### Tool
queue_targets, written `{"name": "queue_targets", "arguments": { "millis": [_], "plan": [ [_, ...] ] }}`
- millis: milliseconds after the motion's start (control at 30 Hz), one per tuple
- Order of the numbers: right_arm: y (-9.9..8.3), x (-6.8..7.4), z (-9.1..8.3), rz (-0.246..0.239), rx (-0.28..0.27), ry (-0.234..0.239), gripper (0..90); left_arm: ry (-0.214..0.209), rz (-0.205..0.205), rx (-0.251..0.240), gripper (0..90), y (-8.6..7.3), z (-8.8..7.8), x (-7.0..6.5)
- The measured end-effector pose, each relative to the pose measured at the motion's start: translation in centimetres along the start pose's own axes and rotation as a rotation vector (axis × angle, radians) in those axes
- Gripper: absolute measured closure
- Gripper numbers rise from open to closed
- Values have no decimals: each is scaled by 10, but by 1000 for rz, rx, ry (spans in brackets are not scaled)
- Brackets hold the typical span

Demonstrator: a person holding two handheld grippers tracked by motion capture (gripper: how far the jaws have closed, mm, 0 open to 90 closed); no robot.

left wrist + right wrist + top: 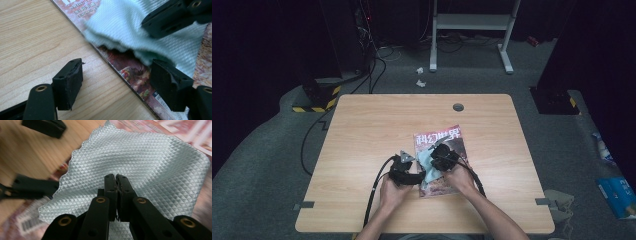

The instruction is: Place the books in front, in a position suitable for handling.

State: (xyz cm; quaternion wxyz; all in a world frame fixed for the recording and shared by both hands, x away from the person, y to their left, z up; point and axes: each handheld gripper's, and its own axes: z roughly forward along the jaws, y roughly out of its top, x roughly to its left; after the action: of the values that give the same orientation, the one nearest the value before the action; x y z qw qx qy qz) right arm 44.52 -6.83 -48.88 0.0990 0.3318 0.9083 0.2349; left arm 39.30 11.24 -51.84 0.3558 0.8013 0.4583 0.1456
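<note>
A magazine (pixel 452 137) with a red cover lies on the wooden table (pixel 362 130). A pale blue-green cloth (pixel 426 160) with a diamond weave is spread over its near left part. My right gripper (pixel 116 178) is shut, its tips pinching the cloth (pixel 140 152) near its middle. The cloth is sharp in the right gripper view while the table behind it blurs. My left gripper (pixel 117 68) stands open, its jaws straddling the magazine's (pixel 130 72) left edge just short of the cloth (pixel 125 27). Nothing is between its pads. In the high view the left gripper (pixel 419 176) and right gripper (pixel 437 161) sit close together.
A round grey cable hole (pixel 458 107) is in the table's far side. Bare wood lies left of and beyond the magazine. Cables trail from both grippers toward the near edge. A white frame (pixel 472 22) stands on the floor beyond the table.
</note>
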Motion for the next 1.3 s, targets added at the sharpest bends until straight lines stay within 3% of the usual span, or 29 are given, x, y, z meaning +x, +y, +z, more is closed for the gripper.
{"name": "queue_targets", "arguments": {
  "millis": [200, 333, 433, 500, 700, 867, 1000, 1067, 1200, 1300],
  "plan": [
    [-19, -18, -12, 15, 16, -77, 874, 0, 3, 1, 265, -1, -1, 1],
    [-40, -44, -24, 87, 9, -112, 873, -1, -5, -2, 267, -2, -2, 1],
    [-47, -53, -27, 138, -6, -111, 873, 2, -4, 3, 267, -1, -2, 1],
    [-46, -47, -26, 108, -5, -126, 873, 2, -5, 3, 266, -1, -1, 1],
    [-24, -12, -13, 4, -14, -35, 874, 5, -11, 1, 268, 1, 0, 0],
    [2, 5, 2, -18, -9, 39, 874, -5, 4, 11, 271, 0, -1, 1],
    [15, 19, 8, -63, -4, 38, 874, -13, 6, 15, 270, 0, -2, 1],
    [14, 20, 8, -80, -9, 30, 875, -12, 5, 16, 271, 0, -2, 1],
    [4, 9, 3, -48, -9, 27, 875, -9, 1, 14, 272, 0, -2, 1],
    [-12, -5, -7, -30, 0, -29, 875, -7, -6, 11, 273, 0, -2, 2]
  ]
}}
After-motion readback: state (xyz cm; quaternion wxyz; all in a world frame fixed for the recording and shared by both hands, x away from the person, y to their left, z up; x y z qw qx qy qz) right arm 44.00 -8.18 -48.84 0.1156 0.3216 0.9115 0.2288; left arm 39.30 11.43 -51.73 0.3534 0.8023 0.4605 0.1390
